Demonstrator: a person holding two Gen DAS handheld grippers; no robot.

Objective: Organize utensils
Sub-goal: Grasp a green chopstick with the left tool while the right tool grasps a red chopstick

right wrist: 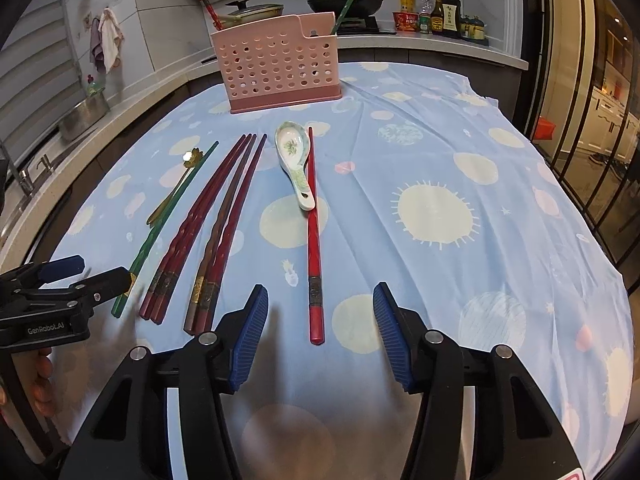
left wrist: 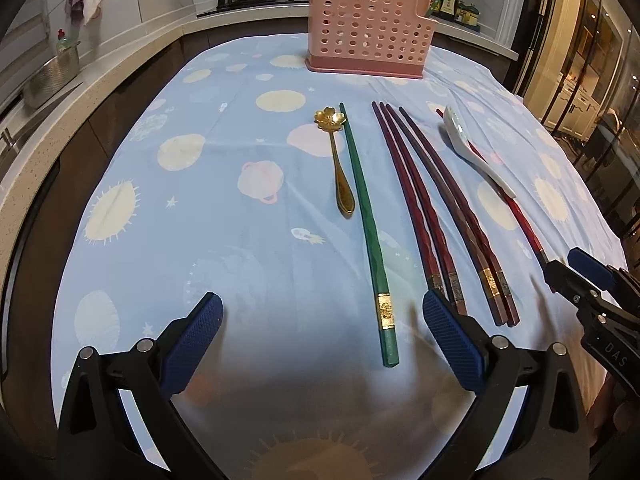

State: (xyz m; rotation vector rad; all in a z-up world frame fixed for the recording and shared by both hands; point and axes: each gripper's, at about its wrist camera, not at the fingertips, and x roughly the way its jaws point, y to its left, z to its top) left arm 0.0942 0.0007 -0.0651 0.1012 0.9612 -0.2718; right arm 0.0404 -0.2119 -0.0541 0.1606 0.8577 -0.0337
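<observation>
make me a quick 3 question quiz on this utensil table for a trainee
1. True or false: the gold flower spoon lies inside the pink holder.
2. Which lies alone beside the white ceramic spoon? A) green chopstick B) bright red chopstick C) a fork
3. Fill in: both the left gripper and right gripper are ____.

Key: 1 false, it lies on the tablecloth. 2 B. 3 open.
</observation>
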